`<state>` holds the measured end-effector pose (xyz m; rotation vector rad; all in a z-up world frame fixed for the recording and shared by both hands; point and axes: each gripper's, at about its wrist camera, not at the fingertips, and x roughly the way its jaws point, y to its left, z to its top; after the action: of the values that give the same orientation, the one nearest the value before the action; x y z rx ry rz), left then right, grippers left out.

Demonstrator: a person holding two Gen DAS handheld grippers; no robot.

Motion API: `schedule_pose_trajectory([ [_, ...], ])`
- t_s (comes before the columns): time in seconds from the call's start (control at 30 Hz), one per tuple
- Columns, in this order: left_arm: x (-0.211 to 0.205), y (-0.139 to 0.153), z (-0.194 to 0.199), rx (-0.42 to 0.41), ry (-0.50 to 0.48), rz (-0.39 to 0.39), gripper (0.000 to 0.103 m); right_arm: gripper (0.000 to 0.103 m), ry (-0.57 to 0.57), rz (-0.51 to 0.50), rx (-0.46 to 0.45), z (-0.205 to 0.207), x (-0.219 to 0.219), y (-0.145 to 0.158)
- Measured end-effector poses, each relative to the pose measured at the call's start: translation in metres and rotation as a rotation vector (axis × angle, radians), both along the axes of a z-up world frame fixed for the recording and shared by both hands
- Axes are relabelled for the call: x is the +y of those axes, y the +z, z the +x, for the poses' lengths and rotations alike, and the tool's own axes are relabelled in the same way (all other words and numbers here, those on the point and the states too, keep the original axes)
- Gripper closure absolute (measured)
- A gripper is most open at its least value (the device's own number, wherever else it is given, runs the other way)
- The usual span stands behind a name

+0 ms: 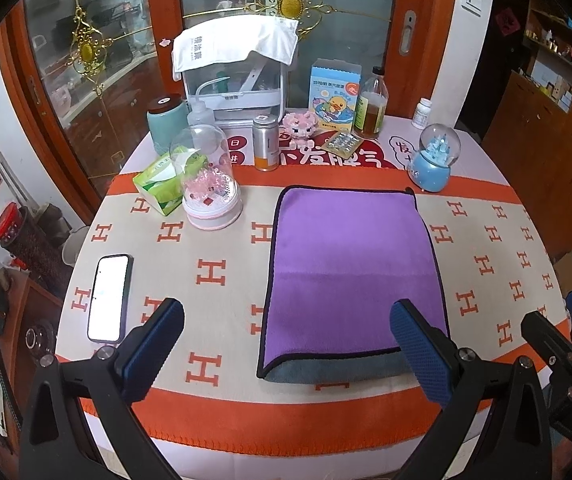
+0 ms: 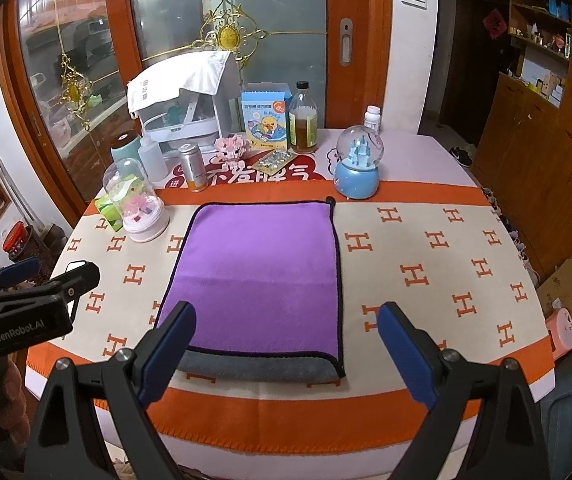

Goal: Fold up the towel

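Note:
A purple towel [image 1: 349,264] with a dark hem lies folded flat on the table, its grey underside showing along the near edge; it also shows in the right wrist view [image 2: 262,276]. My left gripper [image 1: 286,344] is open and empty, held above the near edge of the table, to the left of the towel's near left corner. My right gripper [image 2: 286,344] is open and empty, held above the towel's near right corner. Each gripper shows at the side of the other's view, the right one [image 1: 565,332] and the left one [image 2: 46,280].
A phone [image 1: 110,298] with a lit screen lies at the near left. A pink glass dome [image 1: 210,184], tissue pack [image 1: 158,184], silver can [image 1: 265,142], blue snow globe [image 1: 433,160], bottles and boxes stand behind the towel. The orange-bordered cloth [image 1: 286,420] covers the table.

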<state>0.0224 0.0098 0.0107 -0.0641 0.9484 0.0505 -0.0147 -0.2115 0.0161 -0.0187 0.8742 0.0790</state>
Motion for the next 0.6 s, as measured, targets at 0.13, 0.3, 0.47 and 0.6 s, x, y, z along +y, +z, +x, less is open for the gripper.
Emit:
schedule_pose_trajectory([
  [0.13,0.004,0.001,0.001,-0.003,0.005,0.004,0.001,0.01,-0.002,-0.008,-0.017,0.003,-0.003,0.004],
  [0.3,0.006,-0.001,0.003,0.003,0.002,0.007,0.001,0.01,-0.015,-0.012,-0.015,0.008,-0.01,0.004],
  [0.47,0.013,-0.014,0.012,0.052,-0.018,-0.022,0.001,0.01,-0.001,-0.04,-0.007,0.013,-0.017,-0.006],
  [0.6,0.018,-0.031,0.016,0.067,-0.039,-0.034,0.001,0.01,-0.001,-0.049,0.03,0.02,-0.025,-0.023],
])
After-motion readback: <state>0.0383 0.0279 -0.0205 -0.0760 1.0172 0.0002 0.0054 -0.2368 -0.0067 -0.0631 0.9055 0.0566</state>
